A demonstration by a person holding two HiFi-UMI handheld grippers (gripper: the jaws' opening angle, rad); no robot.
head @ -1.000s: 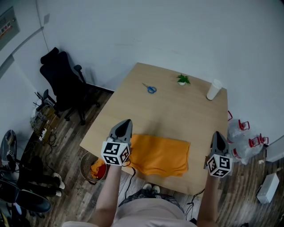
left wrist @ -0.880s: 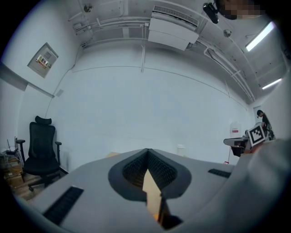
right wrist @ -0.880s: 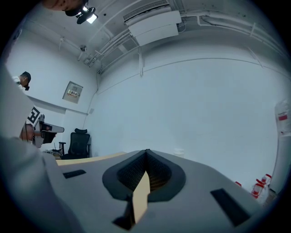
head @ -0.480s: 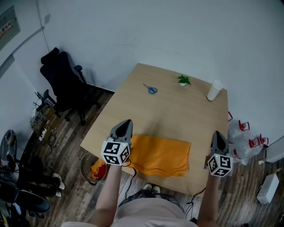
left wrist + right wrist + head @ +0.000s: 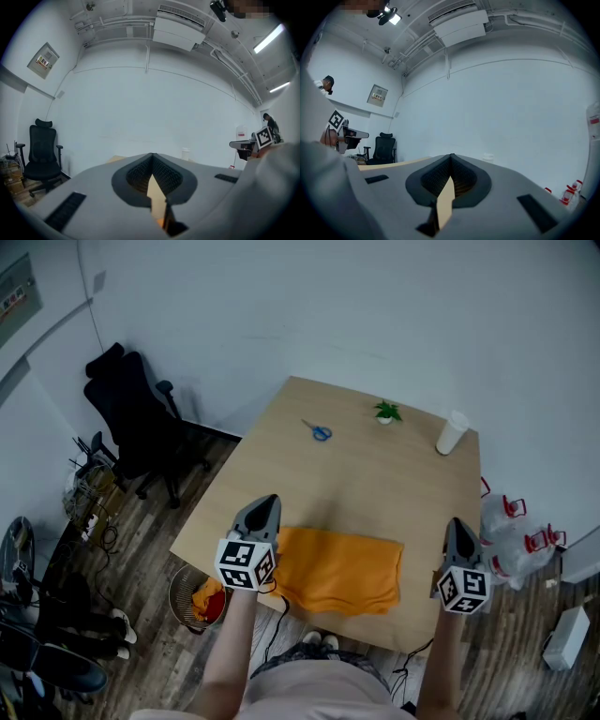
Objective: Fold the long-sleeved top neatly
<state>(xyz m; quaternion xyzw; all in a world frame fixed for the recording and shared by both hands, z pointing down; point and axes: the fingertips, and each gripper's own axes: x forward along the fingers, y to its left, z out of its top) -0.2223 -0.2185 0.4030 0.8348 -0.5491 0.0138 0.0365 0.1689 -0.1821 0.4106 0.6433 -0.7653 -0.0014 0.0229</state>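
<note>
White wall (image 5: 328,306), apparently wooden floor (image 5: 141,545), black chair (image 5: 131,418).

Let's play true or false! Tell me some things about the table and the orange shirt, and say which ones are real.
1. The orange folded top lies on the light wooden table. True.
2. The left tool is pinching the top. False: its jaws are shut on nothing.
3. The blue-handled scissors touch the top. False: they lie far across the table, well apart from it.
4. A white cup stands near the table's far right corner. True.
</note>
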